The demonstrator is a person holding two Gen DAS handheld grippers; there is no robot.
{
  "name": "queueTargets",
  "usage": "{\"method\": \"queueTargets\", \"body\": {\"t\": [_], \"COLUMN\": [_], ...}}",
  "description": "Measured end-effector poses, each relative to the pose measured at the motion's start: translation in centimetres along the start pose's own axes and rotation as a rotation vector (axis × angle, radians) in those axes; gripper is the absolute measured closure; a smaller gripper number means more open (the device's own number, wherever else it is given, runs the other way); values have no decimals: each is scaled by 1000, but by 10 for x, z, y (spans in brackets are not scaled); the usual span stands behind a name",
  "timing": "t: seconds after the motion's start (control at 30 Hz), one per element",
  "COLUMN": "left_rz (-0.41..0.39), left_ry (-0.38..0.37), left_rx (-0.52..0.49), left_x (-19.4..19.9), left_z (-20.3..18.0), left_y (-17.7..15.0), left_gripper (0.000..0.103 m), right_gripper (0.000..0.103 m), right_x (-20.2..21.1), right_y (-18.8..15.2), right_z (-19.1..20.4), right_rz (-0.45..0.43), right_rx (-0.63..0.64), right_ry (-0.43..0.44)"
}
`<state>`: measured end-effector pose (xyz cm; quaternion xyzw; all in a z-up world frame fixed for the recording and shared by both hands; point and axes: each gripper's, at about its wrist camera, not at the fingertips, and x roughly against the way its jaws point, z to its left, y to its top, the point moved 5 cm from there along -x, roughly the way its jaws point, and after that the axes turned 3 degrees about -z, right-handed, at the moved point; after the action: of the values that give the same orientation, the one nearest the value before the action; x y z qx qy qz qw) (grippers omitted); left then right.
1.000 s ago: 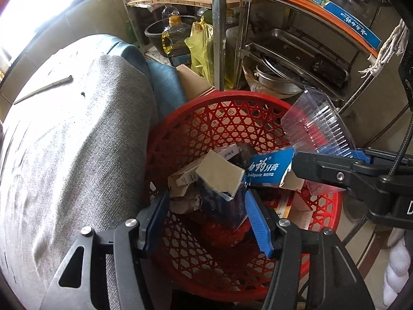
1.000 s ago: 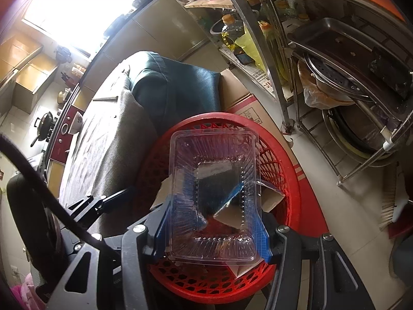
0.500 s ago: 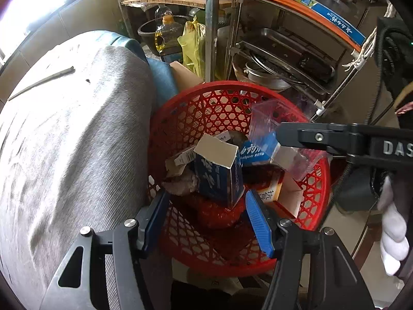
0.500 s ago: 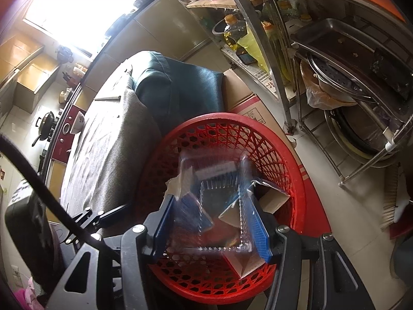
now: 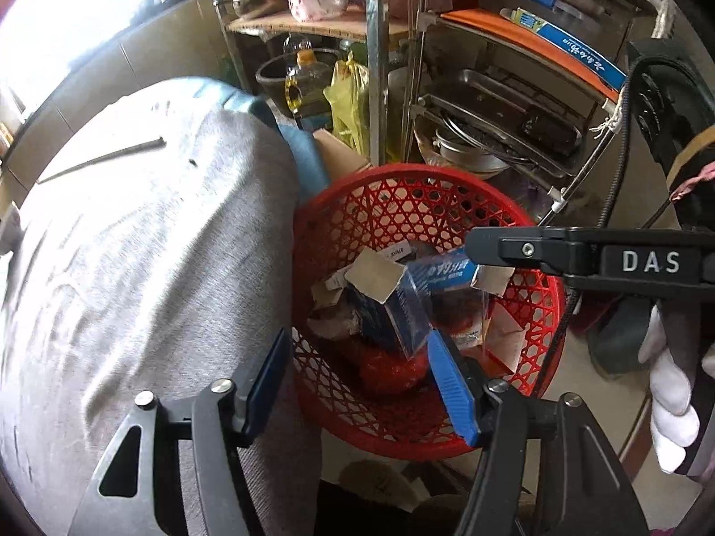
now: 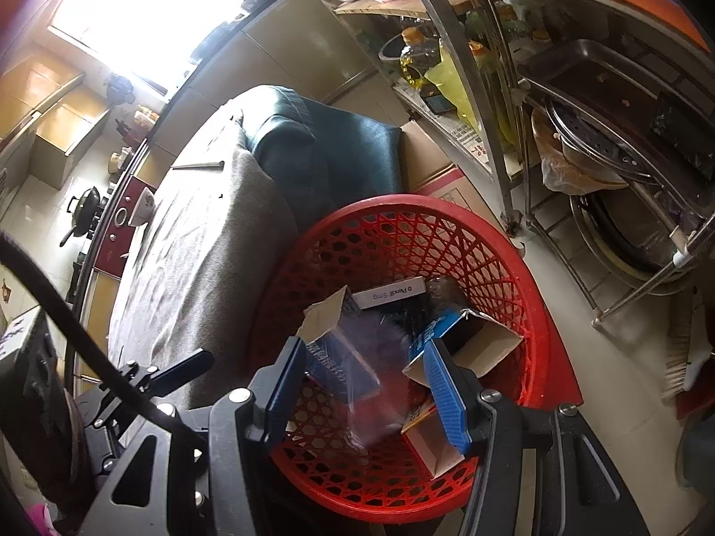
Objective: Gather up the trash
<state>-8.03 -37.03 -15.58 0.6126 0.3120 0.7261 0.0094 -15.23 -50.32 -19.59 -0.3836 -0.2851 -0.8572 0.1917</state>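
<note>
A red lattice basket (image 5: 402, 174) (image 6: 402, 205) stands on the floor and holds cardboard trash. A dark blue carton (image 5: 393, 312) (image 6: 330, 362) lies in it, tilted, with a blue-and-white toothpaste box (image 5: 442, 270) (image 6: 429, 335) beside it. My left gripper (image 5: 357, 335) hangs above the basket's near side with its jaws opening and nothing between them. My right gripper (image 6: 364, 344) is over the basket with its fingers apart. A clear plastic container (image 6: 366, 384), blurred, drops between them among the boxes. In the left wrist view one of the right gripper's fingers (image 5: 514, 248) crosses above the basket.
A grey cloth-covered table (image 5: 134, 268) presses against the basket's left side. A metal rack (image 5: 491, 111) with pans, trays and an oil bottle (image 5: 304, 76) stands behind. A cardboard box (image 6: 429, 165) lies between them. A white-gloved hand (image 5: 670, 411) holds the right gripper.
The left gripper has let go of the blue carton, which now lies in the basket, and has drawn back and up. The clear container has tipped out of the right gripper's hold into the basket.
</note>
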Motion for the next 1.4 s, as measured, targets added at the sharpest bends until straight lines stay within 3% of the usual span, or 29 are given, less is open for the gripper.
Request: {"method": "queueTargets", "body": {"t": [0.73, 1.03, 1.4], "left_rz": [-107, -161, -196], "left_ry": [141, 186, 321], "left_rx": [28, 127, 306], "left_x": [65, 99, 142], "left_z": [24, 58, 120], "left_y": [-13, -27, -65], "left_gripper": [30, 30, 29], "right_gripper": [44, 44, 44], "right_x": [20, 25, 22], "right_y": [-12, -19, -36], "right_z": [42, 81, 164], "right_rz": [-43, -61, -73], "right_rx": [79, 167, 375], "right_ry": [2, 14, 67]}}
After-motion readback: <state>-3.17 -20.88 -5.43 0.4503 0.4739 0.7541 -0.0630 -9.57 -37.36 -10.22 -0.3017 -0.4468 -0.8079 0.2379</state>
